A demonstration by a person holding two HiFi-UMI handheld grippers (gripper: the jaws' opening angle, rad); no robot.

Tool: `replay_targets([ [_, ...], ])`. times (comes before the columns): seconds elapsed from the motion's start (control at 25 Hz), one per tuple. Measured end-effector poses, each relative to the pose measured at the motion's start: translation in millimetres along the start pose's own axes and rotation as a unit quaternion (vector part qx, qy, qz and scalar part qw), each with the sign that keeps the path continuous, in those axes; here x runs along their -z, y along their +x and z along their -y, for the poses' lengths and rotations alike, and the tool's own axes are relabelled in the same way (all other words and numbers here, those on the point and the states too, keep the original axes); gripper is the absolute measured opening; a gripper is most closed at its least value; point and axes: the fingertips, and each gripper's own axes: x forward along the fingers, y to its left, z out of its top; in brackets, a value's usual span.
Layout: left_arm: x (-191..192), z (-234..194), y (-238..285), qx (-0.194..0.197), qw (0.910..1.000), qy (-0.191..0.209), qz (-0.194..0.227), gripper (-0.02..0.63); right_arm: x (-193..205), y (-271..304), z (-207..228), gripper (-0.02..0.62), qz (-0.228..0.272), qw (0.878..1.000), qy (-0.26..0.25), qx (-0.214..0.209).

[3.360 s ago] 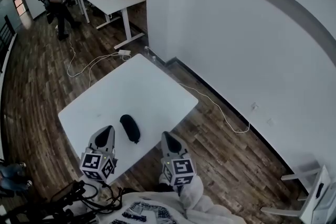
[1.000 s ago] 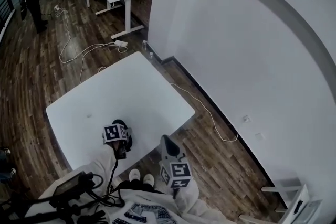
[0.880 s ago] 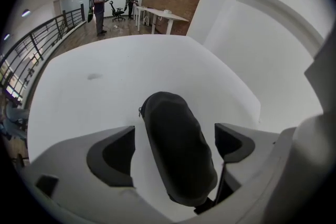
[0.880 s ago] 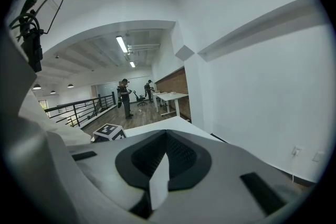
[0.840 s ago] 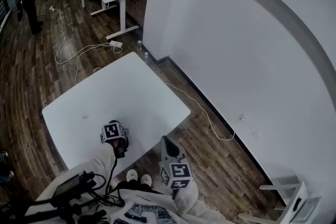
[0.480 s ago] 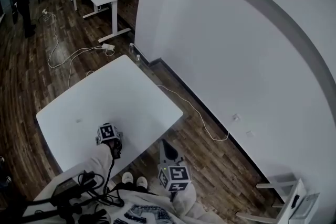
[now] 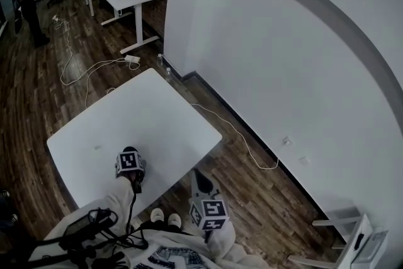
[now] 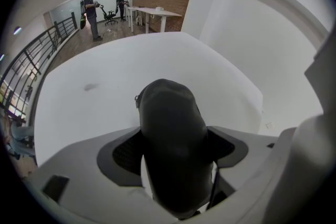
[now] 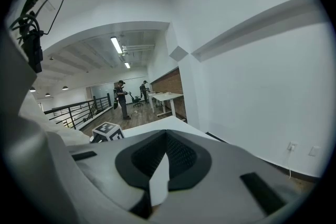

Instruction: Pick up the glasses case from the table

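Wide open a second ago, our left hand-held gripper (image 8: 176, 147) is closing on the glasses case (image 8: 168, 113) on the tabletop (image 7: 157, 116), already touching both sides; we judge lifting comes next.

Glasses case (image 8: 170, 139) is set on table (image 8: 105, 76), betw. closing jaws of left claw (image 7: 130, 168). Right claw (image 7: 201, 181) is held off table's edge, to left claw's right.
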Motion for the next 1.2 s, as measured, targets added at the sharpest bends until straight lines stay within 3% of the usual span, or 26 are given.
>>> replay_targets([
  [0.2, -40.8, 9.6, -33.9, 0.01, 0.9948, 0.073, 0.071, 0.371, 3.8, 12.8, -3.2, 0.006, -0.006, 1.0, 0.002, -0.013],
  [0.32, -64.0, 21.3, -70.6, 0.03, 0.9872, 0.092, 0.127, 0.371, 0.8, 20.5, -5.0, 0.006, -0.006, 1.0, -0.003, -0.019],
  [0.56, -108.2, 47.0, -160.7, 0.071, 0.9584, 0.126, 0.246, 0.371, -18.8, 34.3, -14.4, 0.006, 0.005, 0.999, -0.01, -0.034],
  [0.72, -126.1, 56.4, -208.4, 0.064, 0.9372, 0.16, 0.303, 0.371, -30.9, 38.2, -12.4, 0.006, 0.011, 0.999, -0.011, -0.039],
  [0.92, -128.2, 63.1, -237.9, 0.066, 0.9209, 0.175, 0.342, 0.373, -53.1, 36.9, -9.7, 0.005, 0.034, 0.999, -0.016, -0.038],
  [1.2, -126.2, 70.6, -256.7, 0.06, 0.9067, 0.193, 0.37, 0.373, -74.6, 34.8, -7.0, 0.005, 0.056, 0.998, -0.017, -0.03],
])
